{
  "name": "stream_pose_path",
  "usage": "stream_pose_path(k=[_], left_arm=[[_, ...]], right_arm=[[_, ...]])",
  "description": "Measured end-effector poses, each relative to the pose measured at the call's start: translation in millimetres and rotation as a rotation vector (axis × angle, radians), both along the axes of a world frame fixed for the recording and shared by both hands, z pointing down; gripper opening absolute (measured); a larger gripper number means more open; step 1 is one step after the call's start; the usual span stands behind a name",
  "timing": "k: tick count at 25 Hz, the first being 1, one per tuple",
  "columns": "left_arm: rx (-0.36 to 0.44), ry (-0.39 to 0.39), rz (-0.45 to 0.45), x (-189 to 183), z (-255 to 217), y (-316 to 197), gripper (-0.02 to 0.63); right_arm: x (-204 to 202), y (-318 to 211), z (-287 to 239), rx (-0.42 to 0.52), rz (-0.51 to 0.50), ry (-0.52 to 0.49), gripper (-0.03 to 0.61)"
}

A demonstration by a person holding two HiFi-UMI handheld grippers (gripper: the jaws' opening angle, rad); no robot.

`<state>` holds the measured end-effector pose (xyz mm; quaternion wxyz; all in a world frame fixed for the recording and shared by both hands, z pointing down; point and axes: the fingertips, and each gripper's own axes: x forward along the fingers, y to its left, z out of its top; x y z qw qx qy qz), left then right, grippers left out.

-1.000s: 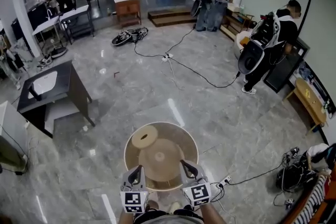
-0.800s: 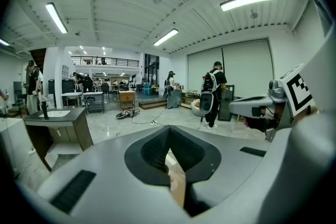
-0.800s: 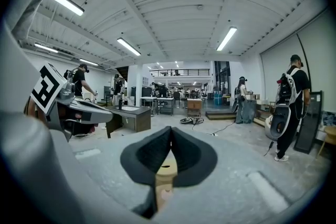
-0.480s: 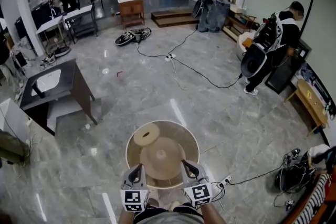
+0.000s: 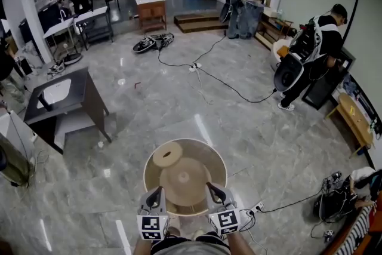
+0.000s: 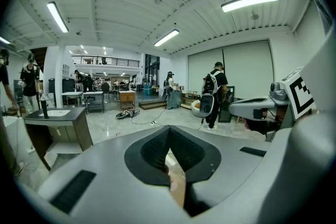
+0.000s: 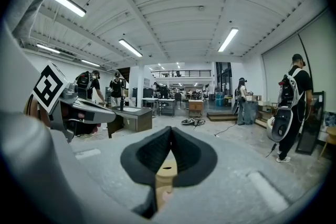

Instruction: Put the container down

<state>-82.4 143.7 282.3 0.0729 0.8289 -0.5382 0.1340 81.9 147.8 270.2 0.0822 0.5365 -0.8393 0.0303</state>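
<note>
A round, shallow wooden container [image 5: 185,142] hangs above the grey marble floor, right in front of me in the head view. Inside it lie a small round disc [image 5: 167,155] and a wider domed lid [image 5: 185,180]. My left gripper [image 5: 156,192] is shut on the container's near rim on the left side. My right gripper [image 5: 213,188] grips the same rim further right. In the left gripper view a strip of pale wood [image 6: 177,188] sits pinched between the dark pads [image 6: 155,149]. The right gripper view shows the same thing, with the wooden rim [image 7: 164,178] between the pads.
A dark sink table [image 5: 65,98] stands on the left. Black cables [image 5: 230,85] cross the floor ahead, and a power strip [image 5: 256,207] lies near my right. A person with a backpack [image 5: 313,51] stands at the right by a wooden bench [image 5: 352,117]. Bags [image 5: 334,203] sit at lower right.
Both grippers keep their hold and the container stays in the same spot in the view. The room behind has slid slightly, and the person on the right has shifted.
</note>
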Motion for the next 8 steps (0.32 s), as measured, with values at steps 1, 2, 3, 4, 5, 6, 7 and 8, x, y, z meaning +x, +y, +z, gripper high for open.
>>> stream_pose_path(k=[1,2,3,4,5,6,7,8], left_arm=[[0.001,0.0,0.0,-1.0,-0.2,-0.8,0.017],[0.003,-0.001,0.001,-2.0,-0.3,-1.5,0.017],[0.006,-0.001,0.001,-2.5,-0.5,-2.0,0.017],[0.008,-0.001,0.002,-2.4,-0.5,-2.1,0.017],[0.007,-0.002,0.004,-1.6,-0.2,-1.9,0.017],[0.005,-0.003,0.006,-0.3,0.3,-1.4,0.017],[0.002,-0.005,0.01,1.3,0.8,-0.7,0.017],[-0.001,-0.007,0.013,2.9,1.4,0.1,0.017]], right_arm=[[-1.4,-0.7,0.0,0.001,-0.001,-0.001,-0.001],[-2.6,-1.2,0.2,0.001,-0.002,-0.002,-0.001],[-3.4,-1.5,0.2,0.001,-0.002,-0.002,-0.002],[-3.6,-1.4,-0.1,0.001,-0.002,-0.002,0.0],[-3.2,-1.0,-0.4,0.001,-0.002,-0.001,0.0],[-2.5,-0.5,-0.7,0.002,-0.002,-0.001,-0.001],[-1.6,0.1,-0.9,0.002,-0.002,-0.001,-0.001],[-0.6,0.8,-1.1,0.003,-0.002,-0.002,-0.001]])
